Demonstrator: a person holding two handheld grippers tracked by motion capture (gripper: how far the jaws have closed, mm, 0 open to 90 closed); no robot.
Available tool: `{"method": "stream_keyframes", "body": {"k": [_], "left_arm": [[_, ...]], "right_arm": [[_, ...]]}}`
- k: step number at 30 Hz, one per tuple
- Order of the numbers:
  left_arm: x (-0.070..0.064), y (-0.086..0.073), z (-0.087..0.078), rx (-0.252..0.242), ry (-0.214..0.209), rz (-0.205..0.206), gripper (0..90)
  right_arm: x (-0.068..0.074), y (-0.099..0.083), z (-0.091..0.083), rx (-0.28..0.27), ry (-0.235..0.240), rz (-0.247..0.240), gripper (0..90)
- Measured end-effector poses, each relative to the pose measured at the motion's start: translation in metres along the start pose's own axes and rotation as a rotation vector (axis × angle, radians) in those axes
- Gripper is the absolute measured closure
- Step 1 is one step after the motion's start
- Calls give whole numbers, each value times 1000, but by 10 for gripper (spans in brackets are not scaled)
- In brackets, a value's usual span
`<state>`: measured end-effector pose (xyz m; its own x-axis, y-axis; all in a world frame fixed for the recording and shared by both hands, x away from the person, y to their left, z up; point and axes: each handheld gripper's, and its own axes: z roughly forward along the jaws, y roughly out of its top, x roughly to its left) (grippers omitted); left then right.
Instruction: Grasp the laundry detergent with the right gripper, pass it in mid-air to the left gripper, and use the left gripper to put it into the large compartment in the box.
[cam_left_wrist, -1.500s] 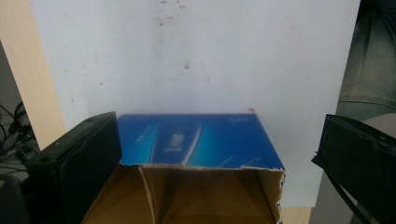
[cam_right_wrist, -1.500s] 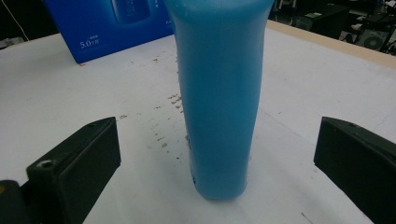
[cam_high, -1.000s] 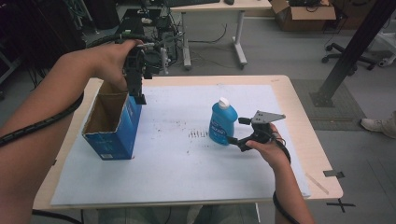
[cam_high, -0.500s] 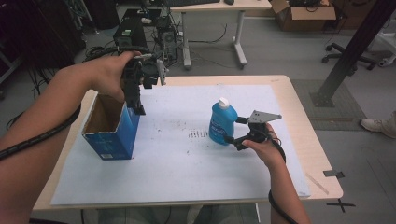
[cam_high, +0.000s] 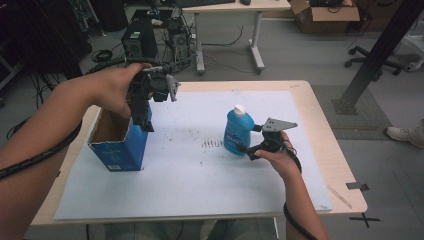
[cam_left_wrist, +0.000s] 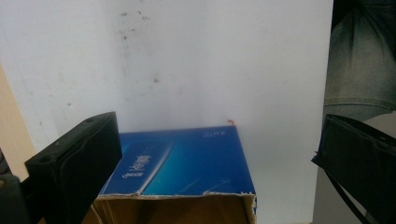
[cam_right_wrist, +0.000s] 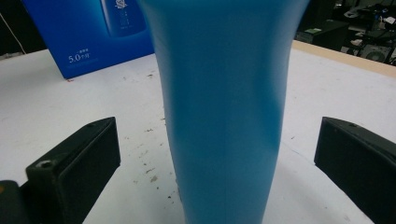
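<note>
Right gripper view: wide-open jaws either side of blue bottle, ungripped; left gripper's likewise above box.

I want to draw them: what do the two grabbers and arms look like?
Each gripper is black, with two blocky black jaws and a grey three-cornered plate on top. A black cable trails along the left arm. The forearms are bare, no sleeves.

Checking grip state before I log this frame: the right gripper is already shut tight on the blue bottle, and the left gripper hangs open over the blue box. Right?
Not quite. The right gripper is open: in the right gripper view its jaws stand apart on either side of the blue bottle, touching neither side. The left gripper does hang open over the blue box.
</note>
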<state>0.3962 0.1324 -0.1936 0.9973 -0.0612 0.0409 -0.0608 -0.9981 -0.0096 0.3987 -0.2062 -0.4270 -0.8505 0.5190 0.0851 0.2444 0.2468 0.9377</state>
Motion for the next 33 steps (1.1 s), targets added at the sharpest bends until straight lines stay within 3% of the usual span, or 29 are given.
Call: {"method": "stream_keyframes", "body": {"k": [17, 33], "left_arm": [[-7, -10, 2, -6, -2, -3, 4], [-6, -12, 3, -9, 3, -1, 4]], "right_arm": [[2, 1, 16, -10, 6, 0, 2], [4, 3, 18, -24, -23, -12, 91]]}}
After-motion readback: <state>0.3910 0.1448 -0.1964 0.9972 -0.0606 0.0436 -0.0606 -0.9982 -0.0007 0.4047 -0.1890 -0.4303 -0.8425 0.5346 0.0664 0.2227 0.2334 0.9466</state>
